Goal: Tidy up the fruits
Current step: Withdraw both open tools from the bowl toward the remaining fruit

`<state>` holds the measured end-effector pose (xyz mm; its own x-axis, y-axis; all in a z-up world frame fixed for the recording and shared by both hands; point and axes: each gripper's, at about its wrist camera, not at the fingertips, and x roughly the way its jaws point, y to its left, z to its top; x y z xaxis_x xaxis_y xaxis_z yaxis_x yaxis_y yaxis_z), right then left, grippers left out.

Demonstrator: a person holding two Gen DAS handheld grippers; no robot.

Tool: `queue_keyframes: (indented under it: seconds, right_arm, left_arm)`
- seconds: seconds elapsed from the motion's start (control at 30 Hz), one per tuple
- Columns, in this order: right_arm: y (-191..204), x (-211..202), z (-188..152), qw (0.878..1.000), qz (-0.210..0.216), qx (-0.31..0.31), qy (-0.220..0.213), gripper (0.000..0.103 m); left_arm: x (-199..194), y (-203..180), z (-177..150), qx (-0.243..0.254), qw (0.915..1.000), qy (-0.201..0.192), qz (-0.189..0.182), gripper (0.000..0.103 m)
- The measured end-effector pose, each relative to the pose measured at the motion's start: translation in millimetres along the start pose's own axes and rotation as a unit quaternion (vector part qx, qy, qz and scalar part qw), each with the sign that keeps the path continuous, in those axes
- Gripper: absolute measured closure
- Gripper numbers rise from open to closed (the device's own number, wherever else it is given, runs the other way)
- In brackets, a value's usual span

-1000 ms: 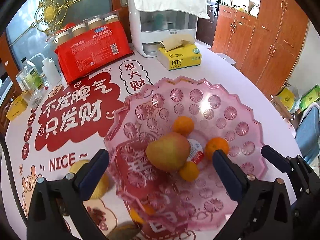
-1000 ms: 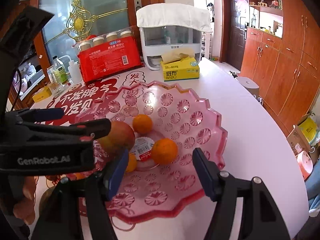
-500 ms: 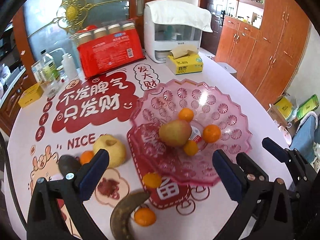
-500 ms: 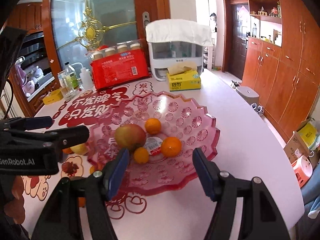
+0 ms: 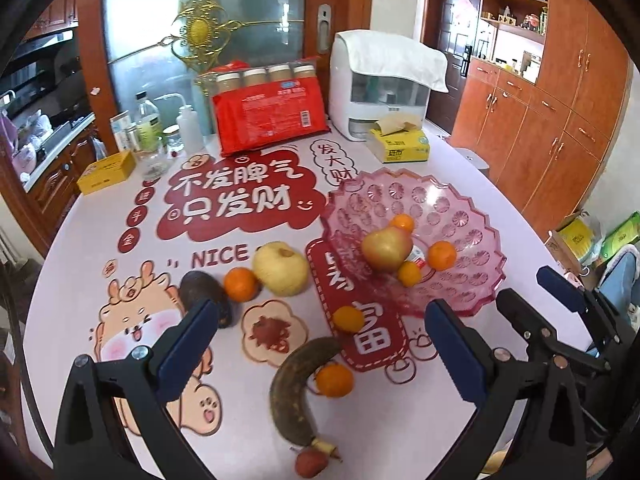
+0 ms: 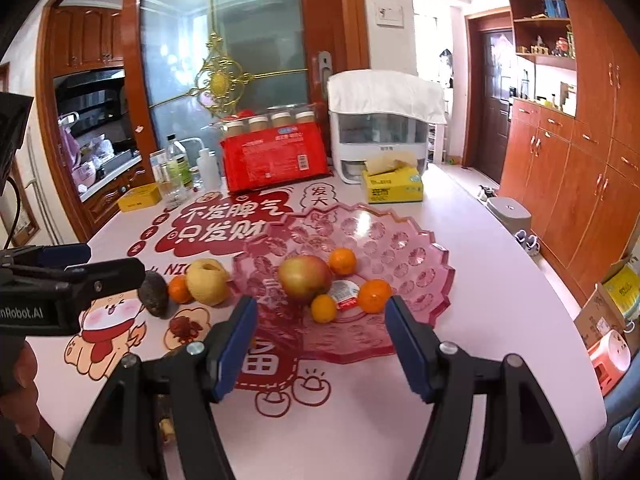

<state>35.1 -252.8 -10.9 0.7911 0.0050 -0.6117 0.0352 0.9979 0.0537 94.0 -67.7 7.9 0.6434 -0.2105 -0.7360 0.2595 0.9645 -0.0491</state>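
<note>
A pink plastic fruit bowl (image 5: 476, 216) (image 6: 416, 248) holds a red-green apple (image 5: 386, 248) (image 6: 305, 278) and three small oranges. On the table left of it lie a yellow apple (image 5: 282, 268) (image 6: 207, 282), an avocado (image 5: 202, 292) (image 6: 154, 294), an orange (image 5: 239, 284), two more oranges (image 5: 348, 319) (image 5: 335, 379), a brown banana (image 5: 298, 384) and a small red fruit (image 5: 310, 462). My left gripper (image 5: 320, 348) is open and empty above the banana. My right gripper (image 6: 322, 340) is open and empty before the bowl.
At the table's back stand a red package with jars (image 5: 268, 120), a white appliance (image 5: 384, 88), a yellow tissue box (image 5: 400, 146), bottles (image 5: 150, 132) and a yellow box (image 5: 106, 172). Wooden cabinets (image 5: 560, 120) are to the right.
Both grippers have pulled back and up from the bowl. The loose fruits on the table have come into view. Both grippers stay open.
</note>
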Motion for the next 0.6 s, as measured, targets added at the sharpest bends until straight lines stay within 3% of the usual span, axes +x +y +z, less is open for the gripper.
queue_keyframes:
  seconds: [0.2,0.5,0.6]
  right_arm:
    - [19,-4,-7,0.999,0.023,-0.021,0.005,0.037]
    - [32,19,-29,0.996,0.062,-0.032,0.055,0.037]
    - [34,30,-36,0.994,0.074,-0.025,0.077,0.037]
  left_arm:
    - [-13,14,-18,0.001,0.9996,-0.007,0.027,0.001]
    - [-24,56,-48,-0.017,0.9964,-0.015,0.081,0.001]
    - [-15,76,-57,-0.029,0.9954,-0.001,0.092,0.001]
